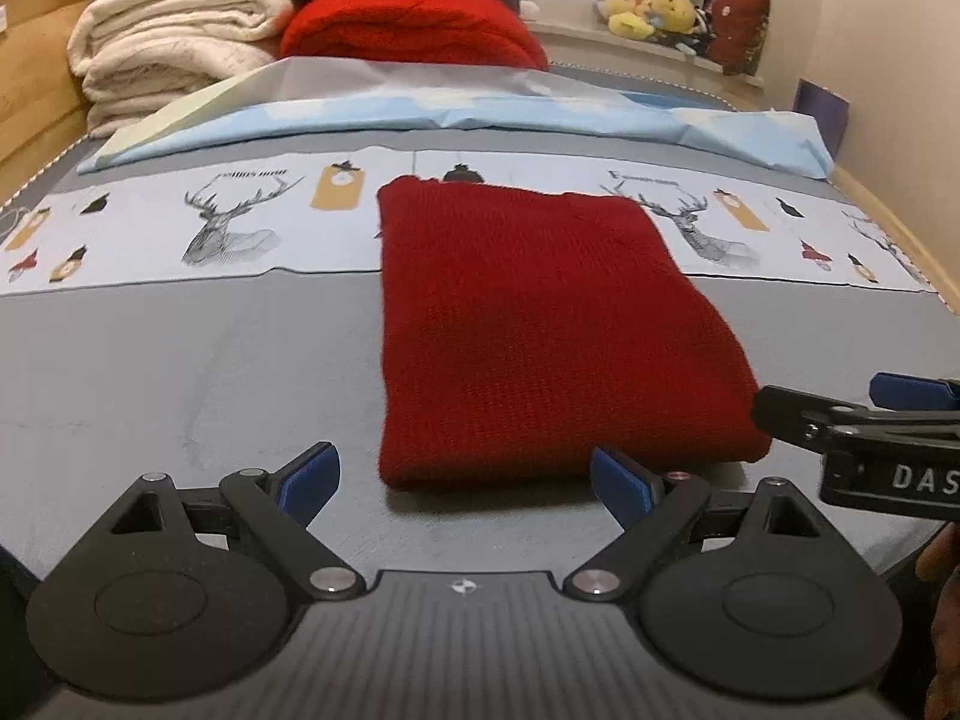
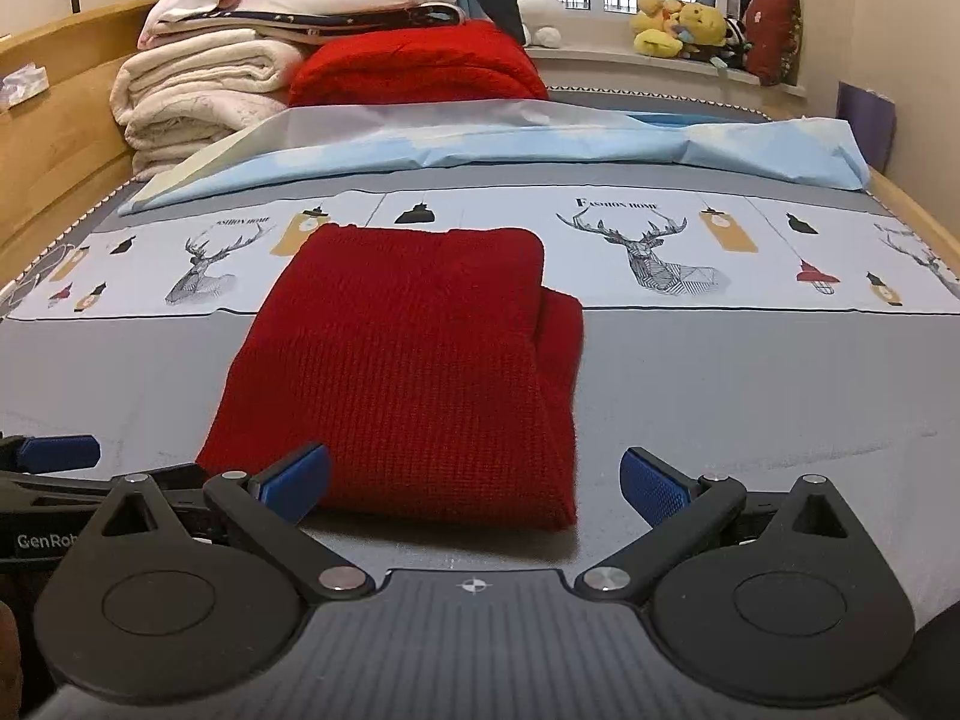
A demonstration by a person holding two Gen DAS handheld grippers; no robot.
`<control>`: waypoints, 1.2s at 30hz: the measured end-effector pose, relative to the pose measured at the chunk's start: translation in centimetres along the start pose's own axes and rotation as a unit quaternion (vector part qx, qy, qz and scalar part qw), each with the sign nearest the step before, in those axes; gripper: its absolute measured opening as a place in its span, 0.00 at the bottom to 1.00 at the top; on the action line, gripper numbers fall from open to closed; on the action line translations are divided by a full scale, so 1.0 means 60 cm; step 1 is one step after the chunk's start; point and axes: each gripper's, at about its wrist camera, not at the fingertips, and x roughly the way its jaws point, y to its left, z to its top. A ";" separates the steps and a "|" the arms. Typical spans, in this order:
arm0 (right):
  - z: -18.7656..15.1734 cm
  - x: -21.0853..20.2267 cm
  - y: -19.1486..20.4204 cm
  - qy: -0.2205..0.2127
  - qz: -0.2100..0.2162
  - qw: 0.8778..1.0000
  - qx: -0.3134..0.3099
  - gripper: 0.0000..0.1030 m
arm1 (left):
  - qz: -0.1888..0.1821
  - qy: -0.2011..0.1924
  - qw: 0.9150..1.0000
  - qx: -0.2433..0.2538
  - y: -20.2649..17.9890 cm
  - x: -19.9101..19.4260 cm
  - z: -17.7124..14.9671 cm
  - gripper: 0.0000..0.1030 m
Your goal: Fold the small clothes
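Both grippers point(image 1: 465, 480) point(image 2: 474, 483) open; red knit point(image 1: 540, 324) lies lengthwise, pointing away.

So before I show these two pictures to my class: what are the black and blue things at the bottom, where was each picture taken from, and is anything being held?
They are hand-held claws, one in each of a person's hands, each with a camera looking along its fingers. One picture is from the left claw, the other from the right claw. Both stand open and hold nothing. On the grey bed sheet just ahead lies a folded red knitted garment. Behind it are a light blue pillow, a red blanket and stacked cream blankets. Soft toys sit on the window ledge.
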 end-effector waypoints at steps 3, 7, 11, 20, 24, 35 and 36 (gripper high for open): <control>0.001 0.004 -0.003 0.001 -0.002 1.000 0.005 0.99 | -0.001 -0.002 1.000 -0.001 -0.006 0.005 0.002 0.91; 0.000 0.011 -0.003 0.006 -0.005 1.000 0.003 0.99 | 0.001 -0.004 1.000 -0.001 -0.009 0.007 0.001 0.91; 0.001 0.013 -0.004 0.007 -0.004 1.000 0.003 0.99 | -0.002 -0.001 1.000 -0.010 -0.006 0.009 0.002 0.91; -0.001 0.012 -0.002 0.005 -0.008 1.000 -0.001 0.99 | -0.004 0.000 1.000 -0.014 -0.001 0.007 0.003 0.91; -0.001 0.012 -0.002 0.005 -0.009 1.000 -0.001 0.99 | -0.005 0.004 1.000 -0.016 0.000 0.009 0.003 0.91; -0.001 0.013 -0.001 0.006 -0.009 1.000 0.000 0.99 | -0.005 0.005 1.000 -0.019 0.002 0.011 0.003 0.91; -0.001 0.013 -0.001 0.006 -0.009 1.000 0.000 0.99 | -0.005 0.005 1.000 -0.019 0.002 0.011 0.003 0.91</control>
